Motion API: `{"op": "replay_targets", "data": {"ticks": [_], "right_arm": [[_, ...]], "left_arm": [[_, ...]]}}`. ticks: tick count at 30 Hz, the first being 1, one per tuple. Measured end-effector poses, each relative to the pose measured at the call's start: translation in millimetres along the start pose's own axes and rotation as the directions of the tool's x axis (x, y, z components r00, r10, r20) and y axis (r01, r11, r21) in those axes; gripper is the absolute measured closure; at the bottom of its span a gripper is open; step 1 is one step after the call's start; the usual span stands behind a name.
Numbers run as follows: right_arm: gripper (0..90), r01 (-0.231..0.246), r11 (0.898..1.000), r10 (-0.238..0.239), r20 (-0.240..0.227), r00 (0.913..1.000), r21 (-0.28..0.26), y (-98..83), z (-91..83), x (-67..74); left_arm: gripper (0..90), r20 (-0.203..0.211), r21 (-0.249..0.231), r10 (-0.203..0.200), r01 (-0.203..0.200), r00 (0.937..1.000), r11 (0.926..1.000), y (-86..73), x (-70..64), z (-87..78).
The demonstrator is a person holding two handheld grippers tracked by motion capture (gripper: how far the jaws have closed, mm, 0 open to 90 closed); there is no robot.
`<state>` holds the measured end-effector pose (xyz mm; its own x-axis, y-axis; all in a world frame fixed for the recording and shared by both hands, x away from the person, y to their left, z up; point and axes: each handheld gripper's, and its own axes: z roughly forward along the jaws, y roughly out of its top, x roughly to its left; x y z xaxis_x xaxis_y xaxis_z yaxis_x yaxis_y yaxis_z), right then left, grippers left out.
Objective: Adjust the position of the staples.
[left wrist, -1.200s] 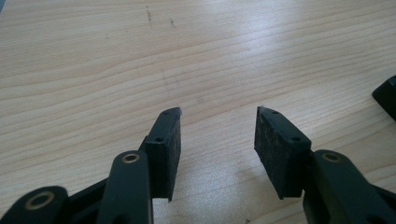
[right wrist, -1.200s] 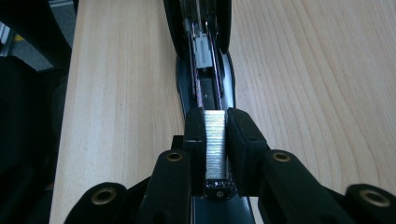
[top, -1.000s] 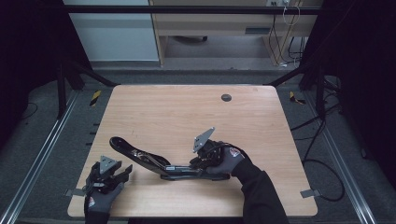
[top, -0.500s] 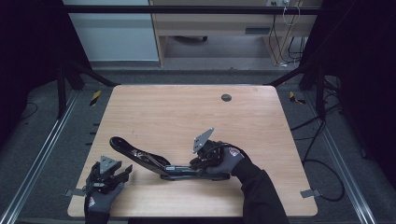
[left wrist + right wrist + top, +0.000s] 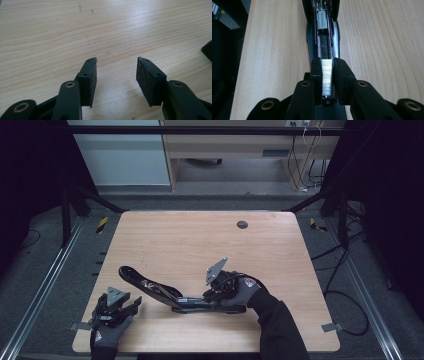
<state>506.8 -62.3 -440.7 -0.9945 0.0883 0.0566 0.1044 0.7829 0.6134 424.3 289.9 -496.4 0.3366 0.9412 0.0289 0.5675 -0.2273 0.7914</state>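
Observation:
A black stapler [image 5: 150,287] lies swung open on the wooden table [image 5: 200,240] near its front edge, the lid arm raised toward the left. My right gripper [image 5: 214,295] sits over the stapler's base end. In the right gripper view the right gripper [image 5: 327,67] is shut on a silver strip of staples [image 5: 327,80], held in line above the stapler's open magazine channel [image 5: 323,37]. My left gripper [image 5: 131,304] rests at the front left, apart from the stapler. Its jaws [image 5: 116,72] stand open over bare wood, and a black corner of the stapler [image 5: 207,49] shows at the right edge.
A round dark grommet hole [image 5: 242,224] sits near the table's far edge. Metal rails run along both sides of the table, and cables lie on the floor at the right. A cabinet stands beyond the far edge.

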Motion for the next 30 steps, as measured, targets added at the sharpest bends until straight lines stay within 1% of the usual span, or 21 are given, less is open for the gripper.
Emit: {"op": "replay_targets", "data": {"ticks": [6,8,11,13,19,23,25,30], "right_arm": [[78.4,0.002,1.0,-0.002,-0.002,1.0,0.005,-0.4,-0.6,-0.2],[78.4,-0.006,1.0,0.006,-0.004,1.0,0.003,-0.3,-0.5,0.1],[78.4,0.004,1.0,-0.004,-0.002,1.0,0.011,-0.3,-0.3,-0.4],[78.3,-0.003,1.0,0.003,-0.002,1.0,0.011,-0.3,-0.2,-0.2],[77.9,-0.002,1.0,0.001,0.001,1.0,0.016,-0.1,-0.2,0.0],[74.9,-0.012,1.0,0.012,0.007,0.9999,0.024,-0.5,0.7,0.0],[74.4,-0.01,1.0,0.01,0.008,0.9999,0.018,-1.0,0.3,-0.4],[74.3,-0.023,1.0,0.023,0.012,0.9997,0.006,-1.4,-3.0,0.0]], "left_arm": [[50.6,0.0,0.0,0.001,-0.001,1.0,1.0,0.0,-0.1,0.0],[50.6,0.0,0.001,0.001,-0.001,1.0,1.0,0.0,0.0,0.1],[50.6,-0.001,0.001,0.001,-0.001,1.0,1.0,0.0,-0.1,0.0],[50.6,0.0,-0.001,0.002,-0.002,1.0,1.0,0.0,0.0,-0.1],[50.6,0.002,-0.001,-0.002,0.002,1.0,1.0,0.0,-0.2,0.0],[50.6,0.001,0.0,-0.001,0.001,1.0,1.0,0.0,-0.2,-0.1],[50.6,0.0,0.0,0.002,-0.002,1.0,1.0,0.1,0.0,-0.2],[50.5,0.0,-0.001,0.001,-0.001,1.0,1.0,0.1,-0.1,-0.2]]}}
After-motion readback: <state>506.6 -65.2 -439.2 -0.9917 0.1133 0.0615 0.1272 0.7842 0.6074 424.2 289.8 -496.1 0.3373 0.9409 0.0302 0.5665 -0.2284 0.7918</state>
